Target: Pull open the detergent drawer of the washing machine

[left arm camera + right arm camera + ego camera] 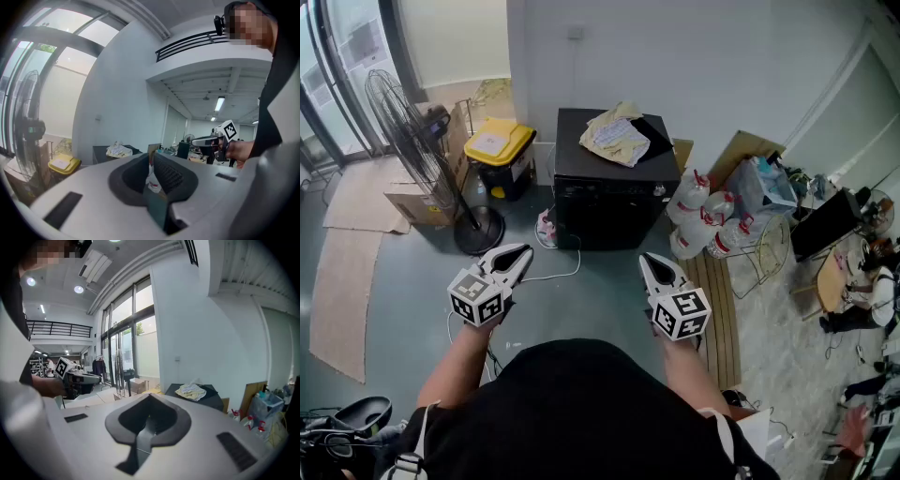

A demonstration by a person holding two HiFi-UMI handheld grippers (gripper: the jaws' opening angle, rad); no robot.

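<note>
The black washing machine (614, 187) stands on the floor against the white wall, at 12 o'clock from the person; its drawer cannot be made out. A crumpled cloth (617, 134) lies on top. Jugs (703, 220) cluster at its 3 o'clock, a yellow-lidded bin (499, 142) and a fan (422, 141) at its 9 o'clock. At its 6 o'clock, well apart from it, the left gripper (525, 253) and right gripper (649, 261) are both closed on nothing.
</note>
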